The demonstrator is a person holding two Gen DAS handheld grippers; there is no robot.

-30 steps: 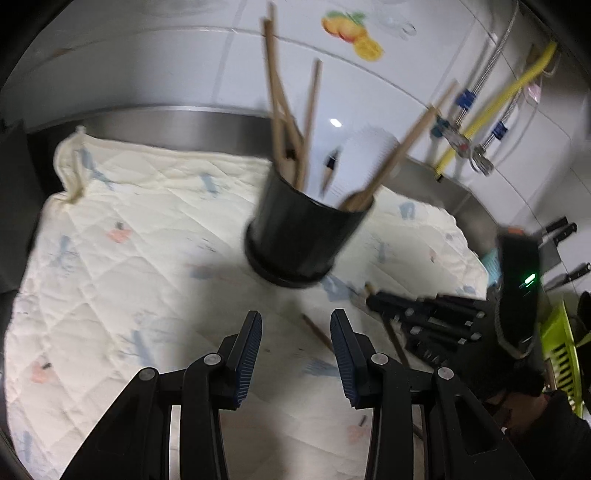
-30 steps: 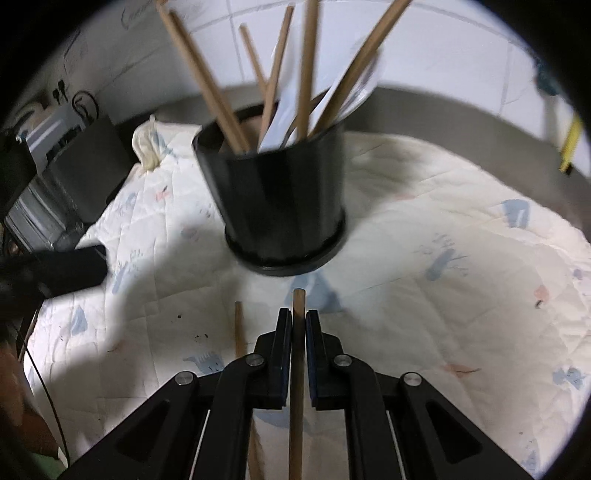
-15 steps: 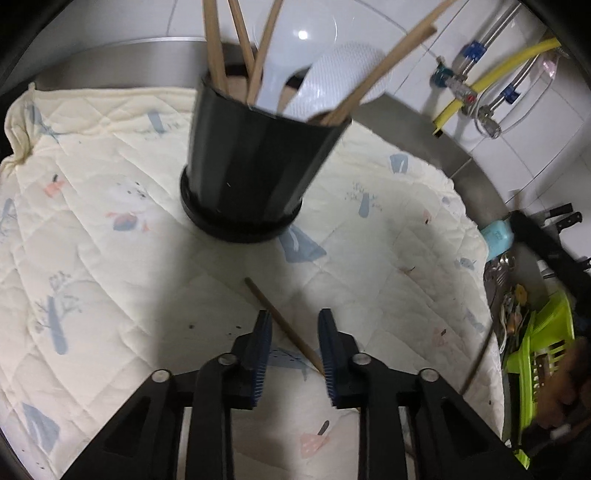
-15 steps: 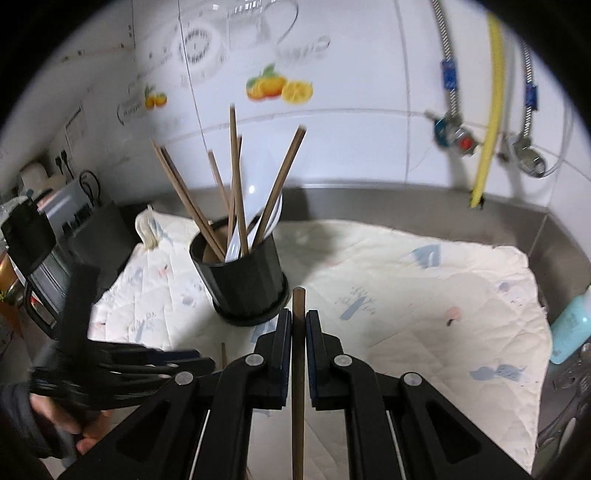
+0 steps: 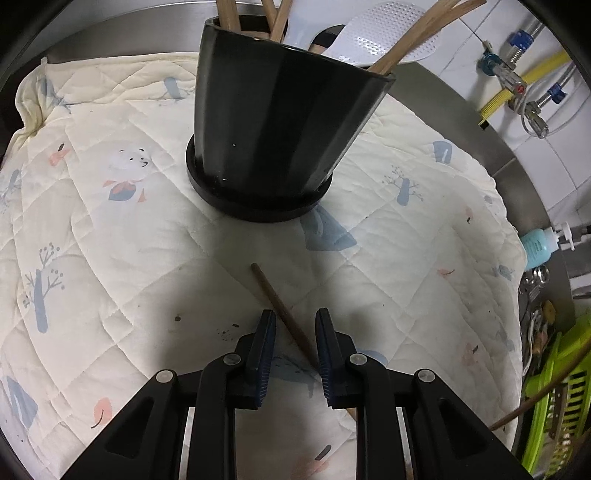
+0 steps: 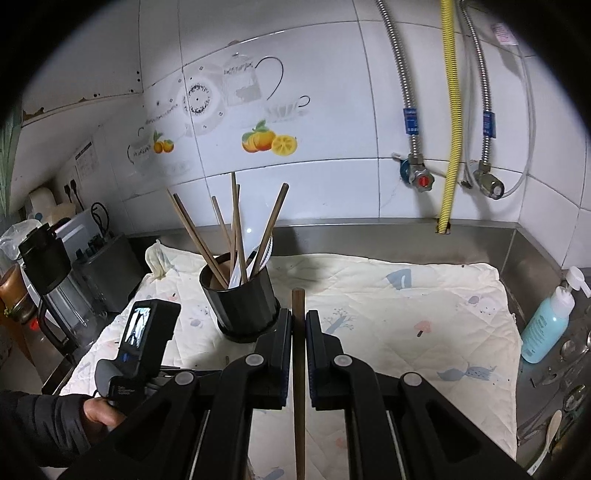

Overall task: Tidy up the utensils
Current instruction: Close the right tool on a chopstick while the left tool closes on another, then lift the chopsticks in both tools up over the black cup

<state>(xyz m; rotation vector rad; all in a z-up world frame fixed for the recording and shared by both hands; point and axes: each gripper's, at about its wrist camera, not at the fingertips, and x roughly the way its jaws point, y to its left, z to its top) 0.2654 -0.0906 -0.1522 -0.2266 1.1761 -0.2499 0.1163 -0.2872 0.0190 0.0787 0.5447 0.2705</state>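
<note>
a utensil holder (image 5: pixel 273 136) is standing on a quilted cloth (image 5: pixel 110 229) that is lying over a counter (image 6: pixel 399 236) against a tiled wall (image 6: pixel 332 110). several chopsticks (image 6: pixel 236 225) and a slotted spatula (image 5: pixel 391 33) are leaning in the holder. a single chopstick (image 5: pixel 284 314) is lying on the cloth before the holder, passing between the fingers of the left gripper (image 5: pixel 294 325). a soap bottle (image 6: pixel 546 325) is standing right of the cloth, with pipes and valves (image 6: pixel 417 173) hanging on the wall behind.
</note>
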